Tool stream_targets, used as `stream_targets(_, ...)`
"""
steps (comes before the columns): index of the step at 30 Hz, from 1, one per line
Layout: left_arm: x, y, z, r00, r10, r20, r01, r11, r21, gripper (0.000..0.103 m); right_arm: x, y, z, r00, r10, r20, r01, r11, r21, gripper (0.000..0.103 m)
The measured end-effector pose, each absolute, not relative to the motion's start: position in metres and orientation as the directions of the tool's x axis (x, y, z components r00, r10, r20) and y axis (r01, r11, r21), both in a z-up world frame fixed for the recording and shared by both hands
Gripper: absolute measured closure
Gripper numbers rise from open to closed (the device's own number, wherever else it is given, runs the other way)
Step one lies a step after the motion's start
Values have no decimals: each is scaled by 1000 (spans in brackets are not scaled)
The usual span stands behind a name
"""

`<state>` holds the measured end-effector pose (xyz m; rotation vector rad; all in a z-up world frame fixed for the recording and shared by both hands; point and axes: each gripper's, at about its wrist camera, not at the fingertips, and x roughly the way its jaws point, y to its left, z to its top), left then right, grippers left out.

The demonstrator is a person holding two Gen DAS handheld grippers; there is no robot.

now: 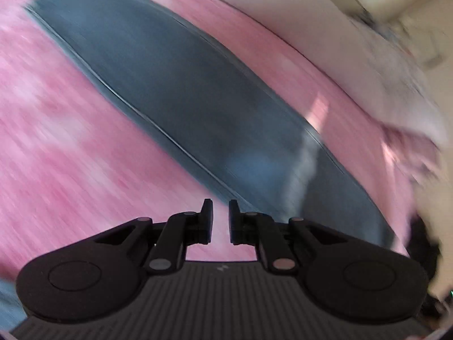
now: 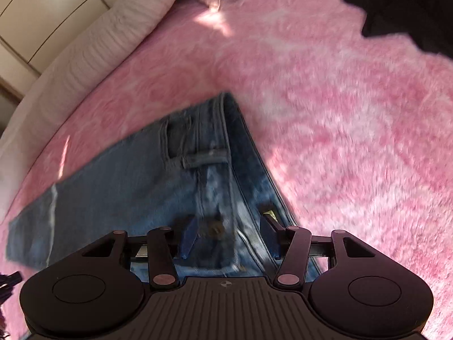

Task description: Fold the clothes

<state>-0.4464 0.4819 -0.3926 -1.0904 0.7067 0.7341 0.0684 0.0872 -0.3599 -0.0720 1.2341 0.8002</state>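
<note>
A pair of blue jeans (image 1: pixel 184 99) lies flat on a fluffy pink blanket (image 1: pixel 56 141), stretching diagonally away in the blurred left wrist view. My left gripper (image 1: pixel 220 212) hovers over the blanket beside the near end of the jeans. Its jaws are almost together with only a thin gap and nothing between them. In the right wrist view the jeans (image 2: pixel 127 184) show their waistband, a belt loop and a button. My right gripper (image 2: pixel 228 226) is open just over that waistband, with denim showing between its blue-padded fingers (image 2: pixel 187 238).
The pink blanket (image 2: pixel 339 113) covers most of the bed. White bedding (image 2: pixel 99 42) runs along the far edge, with pale cabinet panels behind it. A black garment (image 2: pixel 396 5) lies at the blanket's top right corner. A dark object (image 1: pixel 421 240) sits at the right edge.
</note>
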Motion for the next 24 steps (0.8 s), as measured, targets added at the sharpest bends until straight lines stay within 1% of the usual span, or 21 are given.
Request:
stream_targets(2, -427, 454, -389, 590, 122, -798, -782, 329, -529, 96, 77, 75, -365, 45, 522, -852, -578, 709, 403, 49)
stream_targets(4, -411, 437, -388, 603, 88, -793, -770, 325, -549, 95, 83, 62, -369, -14, 551, -834, -588, 670, 453, 49)
stream_targets(11, -379, 399, -394, 581, 65, -811, -791, 281, -544, 95, 82, 39, -395, -198, 496, -846, -718, 514, 470, 50)
stream_targets(12, -375, 393, -393, 575, 61, -816, -794, 285, -538, 95, 80, 39, -394, -235, 512, -826, -727, 471, 499, 66)
stream_targets(13, -371, 388, -391, 569, 61, -820, -797, 289, -531, 95, 79, 39, -392, -273, 526, -806, -735, 427, 527, 88)
stream_targets(16, -366, 370, -389, 553, 65, -830, -808, 284, -516, 95, 72, 32, -377, -378, 552, -744, -764, 269, 587, 90)
stream_targets(18, -363, 360, -391, 546, 69, -835, -818, 259, -514, 95, 77, 28, -379, -448, 558, -699, -719, 241, 652, 90)
stream_targets(20, -361, 353, -396, 540, 70, -839, -827, 228, -514, 95, 88, 30, -394, -449, 561, -695, -683, 287, 672, 83)
stream_targets(21, -360, 350, -397, 537, 71, -840, -831, 218, -513, 95, 94, 34, -403, -436, 567, -699, -661, 325, 676, 74)
stream_targets(22, -360, 348, -397, 535, 74, -841, -833, 213, -511, 95, 95, 37, -410, -437, 588, -680, -621, 350, 701, 73)
stream_targets(23, -359, 346, -397, 533, 77, -843, -835, 208, -509, 95, 97, 41, -417, -436, 610, -662, -579, 373, 725, 74)
stream_targets(24, -360, 344, -396, 531, 82, -844, -838, 203, -507, 95, 97, 44, -423, -434, 630, -645, -538, 393, 746, 83)
